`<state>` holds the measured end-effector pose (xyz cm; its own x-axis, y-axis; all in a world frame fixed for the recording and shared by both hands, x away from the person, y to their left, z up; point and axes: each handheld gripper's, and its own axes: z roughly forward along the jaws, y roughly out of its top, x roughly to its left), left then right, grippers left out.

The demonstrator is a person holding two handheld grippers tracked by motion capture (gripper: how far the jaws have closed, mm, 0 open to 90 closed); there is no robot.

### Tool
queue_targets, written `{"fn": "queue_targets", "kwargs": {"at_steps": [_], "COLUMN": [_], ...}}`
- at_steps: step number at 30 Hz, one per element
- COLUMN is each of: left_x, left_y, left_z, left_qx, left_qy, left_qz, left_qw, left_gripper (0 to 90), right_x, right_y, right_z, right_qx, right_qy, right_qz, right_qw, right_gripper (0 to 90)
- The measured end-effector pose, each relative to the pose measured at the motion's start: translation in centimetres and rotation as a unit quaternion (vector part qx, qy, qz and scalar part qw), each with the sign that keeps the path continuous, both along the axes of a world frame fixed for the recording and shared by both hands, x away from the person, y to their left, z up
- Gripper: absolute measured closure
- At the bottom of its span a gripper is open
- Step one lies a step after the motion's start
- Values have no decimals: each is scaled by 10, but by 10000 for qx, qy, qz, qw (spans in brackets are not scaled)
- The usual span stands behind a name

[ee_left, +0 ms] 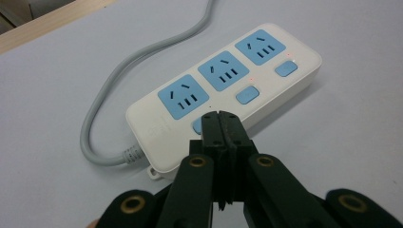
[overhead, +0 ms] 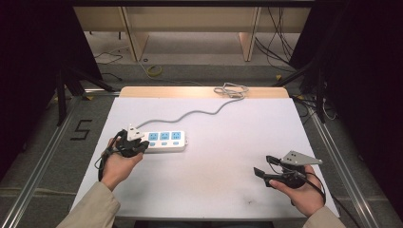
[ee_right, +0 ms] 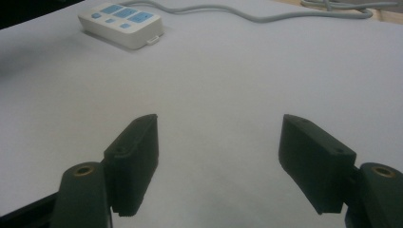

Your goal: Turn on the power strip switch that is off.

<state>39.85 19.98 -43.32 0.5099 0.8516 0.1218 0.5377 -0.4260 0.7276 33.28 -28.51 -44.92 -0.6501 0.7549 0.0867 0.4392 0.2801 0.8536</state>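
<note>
At lower right of the high view, the right gripper (overhead: 264, 172) rests idle with fingers spread wide; left of centre, the left gripper (overhead: 138, 145) meets the power strip (overhead: 165, 140).
Left fingers (ee_left: 221, 130) are pressed together, tips on or just above the strip's nearest blue switch; contact is unclear. Rigid, smooth, probably light, the strip may slide when pushed; take it across its long sides. Its stiff grey cord (overhead: 190, 114) runs toward the worktop's (overhead: 214, 175) far edge. Both forearms enter from the bottom.

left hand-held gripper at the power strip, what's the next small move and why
Probably ease the shut left hand-held gripper straight down: its tips sit over the blue switch nearest the cord end of the power strip, and contact is hidden behind them.
</note>
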Motion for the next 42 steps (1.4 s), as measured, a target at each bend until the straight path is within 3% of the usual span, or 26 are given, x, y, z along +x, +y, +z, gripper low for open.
{"fn": "queue_targets", "kwargs": {"at_steps": [8,42], "left_x": [5,24], "left_y": [0,-1], "left_z": [-1,1], "left_qx": [85,51], "left_qy": [60,101], "left_qz": [7,78], "left_qw": [9999,9999], "left_gripper": [899,899], "right_x": [0,1], "right_y": [0,1], "right_z": [0,-1], "right_qx": [16,-4], "right_qy": [0,36], "right_qz": [2,6], "right_qw": [10000,10000], "right_gripper": [303,302]}}
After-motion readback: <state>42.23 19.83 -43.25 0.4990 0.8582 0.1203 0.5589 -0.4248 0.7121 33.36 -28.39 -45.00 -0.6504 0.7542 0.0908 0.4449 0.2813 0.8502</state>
